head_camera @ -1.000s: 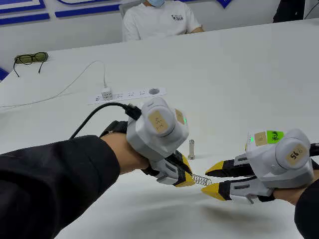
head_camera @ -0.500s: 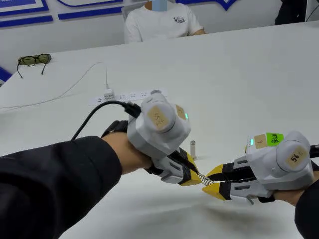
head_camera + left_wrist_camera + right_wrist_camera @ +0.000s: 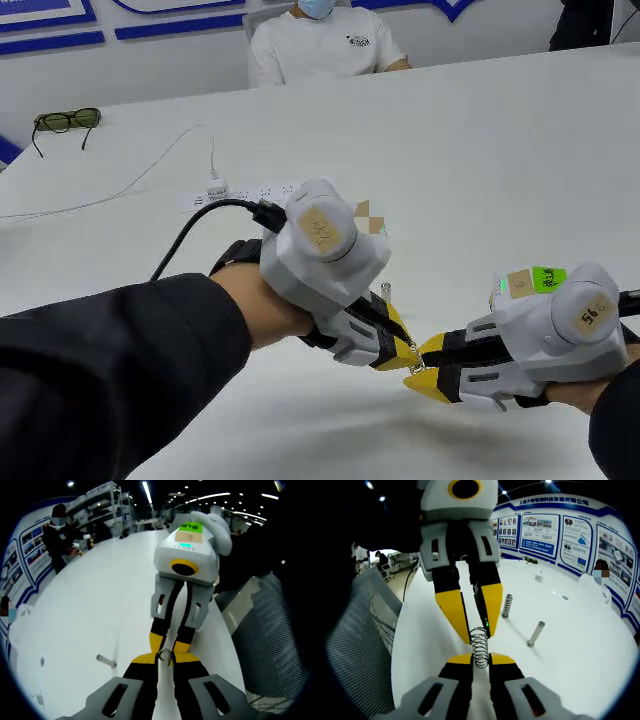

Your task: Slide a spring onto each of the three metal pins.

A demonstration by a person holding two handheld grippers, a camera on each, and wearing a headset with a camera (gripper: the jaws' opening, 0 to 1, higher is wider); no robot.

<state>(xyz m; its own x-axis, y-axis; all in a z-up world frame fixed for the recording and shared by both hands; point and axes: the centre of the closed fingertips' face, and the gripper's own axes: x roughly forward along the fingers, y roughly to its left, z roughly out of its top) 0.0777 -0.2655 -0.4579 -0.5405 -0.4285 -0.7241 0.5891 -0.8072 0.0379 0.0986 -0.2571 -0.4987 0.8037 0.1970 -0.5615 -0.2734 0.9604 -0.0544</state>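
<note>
A small metal spring point(image 3: 479, 649) is stretched between the two grippers, just above the white table point(image 3: 480, 180). My left gripper point(image 3: 405, 352) is shut on one end, seen end-on as a ring point(image 3: 164, 655). My right gripper point(image 3: 416, 364) faces it tip to tip, its jaws pressed on the other end of the spring point(image 3: 411, 363). Behind them a bare metal pin point(image 3: 535, 633) stands beside another pin with a spring on it point(image 3: 507, 606). One pin point(image 3: 385, 290) peeks out behind the left gripper.
A power strip point(image 3: 255, 192) with a plugged-in cable lies further back on the table, and dark glasses point(image 3: 65, 118) lie at the far left. A person in a white shirt point(image 3: 320, 45) sits at the far edge.
The left gripper has carried the spring right, into the right gripper's jaws. Those jaws have narrowed from wide open onto the spring.
</note>
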